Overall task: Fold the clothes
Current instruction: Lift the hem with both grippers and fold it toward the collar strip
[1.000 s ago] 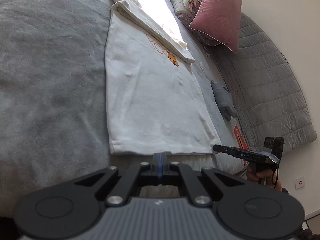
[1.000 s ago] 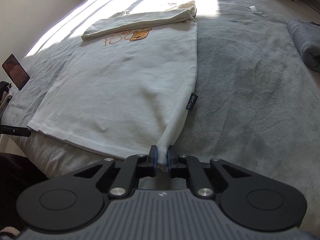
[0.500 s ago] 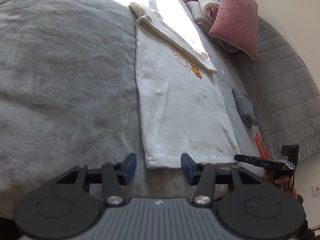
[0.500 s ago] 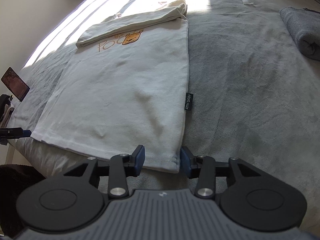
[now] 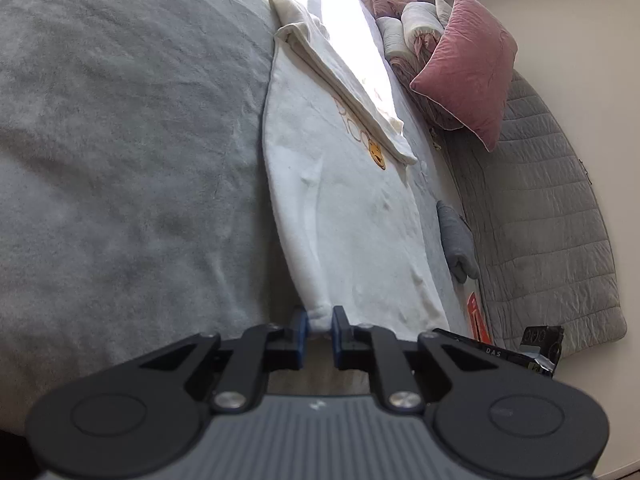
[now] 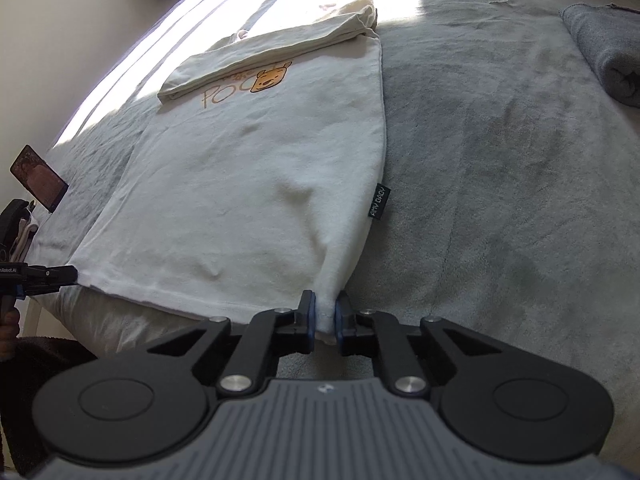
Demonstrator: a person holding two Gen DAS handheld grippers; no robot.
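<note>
Both tongs, gaping half a second ago, have just been closing: left tongs (image 5: 320,326) and right tongs (image 6: 324,316) each clamp a hem corner of the white printed cotton T-shirt (image 6: 256,184), spread ahead on the grey plush bed (image 6: 500,200).

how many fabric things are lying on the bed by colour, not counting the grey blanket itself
white: 1, the t-shirt, both bottom corners pinched by the left gripper and right gripper, whose jaws have just been closing
grey: 1, the rolled towel
pink: 1, the cushion
pale rolled bedding behind the cushion: too bunched to count
total: 3
</note>
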